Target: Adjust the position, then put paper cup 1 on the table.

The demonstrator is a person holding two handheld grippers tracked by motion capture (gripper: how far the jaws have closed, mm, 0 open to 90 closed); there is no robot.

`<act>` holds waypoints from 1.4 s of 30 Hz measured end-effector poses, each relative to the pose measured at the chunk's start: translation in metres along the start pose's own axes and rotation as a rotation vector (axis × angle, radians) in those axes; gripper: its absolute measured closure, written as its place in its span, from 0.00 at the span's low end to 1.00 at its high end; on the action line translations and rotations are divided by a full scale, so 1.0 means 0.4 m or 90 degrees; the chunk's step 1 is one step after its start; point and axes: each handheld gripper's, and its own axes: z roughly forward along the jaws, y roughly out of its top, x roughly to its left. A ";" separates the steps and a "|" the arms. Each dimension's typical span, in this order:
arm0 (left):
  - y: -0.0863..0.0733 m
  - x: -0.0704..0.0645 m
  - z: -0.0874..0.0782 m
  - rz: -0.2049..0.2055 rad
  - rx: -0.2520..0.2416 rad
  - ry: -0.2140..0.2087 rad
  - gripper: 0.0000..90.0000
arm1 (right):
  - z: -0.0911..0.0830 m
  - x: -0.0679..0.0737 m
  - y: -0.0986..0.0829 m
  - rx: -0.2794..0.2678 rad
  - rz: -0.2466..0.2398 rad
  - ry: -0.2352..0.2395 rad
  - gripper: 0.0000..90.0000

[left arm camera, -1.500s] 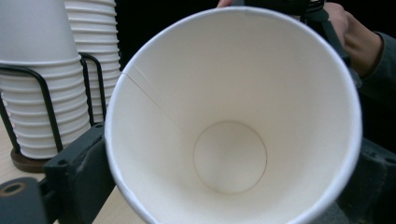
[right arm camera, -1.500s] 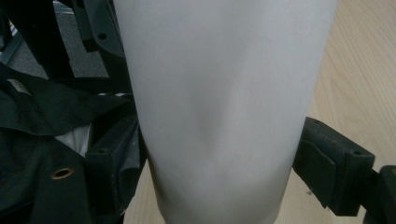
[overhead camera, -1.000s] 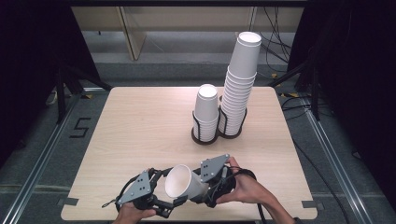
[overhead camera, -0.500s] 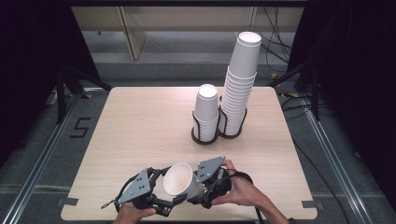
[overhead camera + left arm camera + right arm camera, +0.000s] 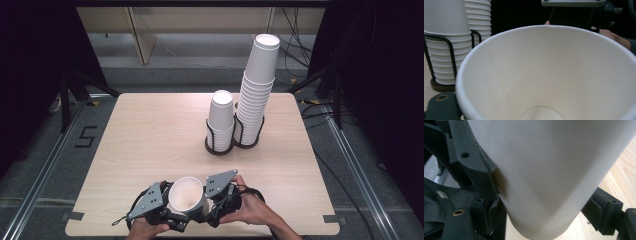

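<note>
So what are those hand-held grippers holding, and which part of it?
A white paper cup. The right hand-held gripper clamps its lower side wall; the left hand-held gripper seems to grip its side too, though that contact is unclear.

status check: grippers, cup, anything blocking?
Both grippers, left and right, at near table edge, flanking one paper cup, mouth up. Grip state unclear. Two cup stacks in racks far off; nothing blocking.

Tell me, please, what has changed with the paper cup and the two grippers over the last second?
The paper cup, between the left gripper and right gripper, has drifted slightly left and toward the table's near edge, the grippers moving with it. The person's right hand shifted a little. The cup is still tilted, mouth up and away. The two cup stacks in the black wire holder stayed put.
</note>
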 end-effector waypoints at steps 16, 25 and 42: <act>0.006 0.039 -0.022 0.023 0.049 0.112 0.16 | -0.032 -0.039 -0.046 0.030 0.068 -0.066 0.22; 0.000 0.073 -0.038 0.029 0.075 0.227 0.16 | -0.074 -0.053 -0.081 0.021 0.105 -0.142 0.22; -0.007 0.117 -0.055 0.018 0.081 0.309 0.15 | -0.102 -0.059 -0.126 0.028 0.144 -0.182 0.22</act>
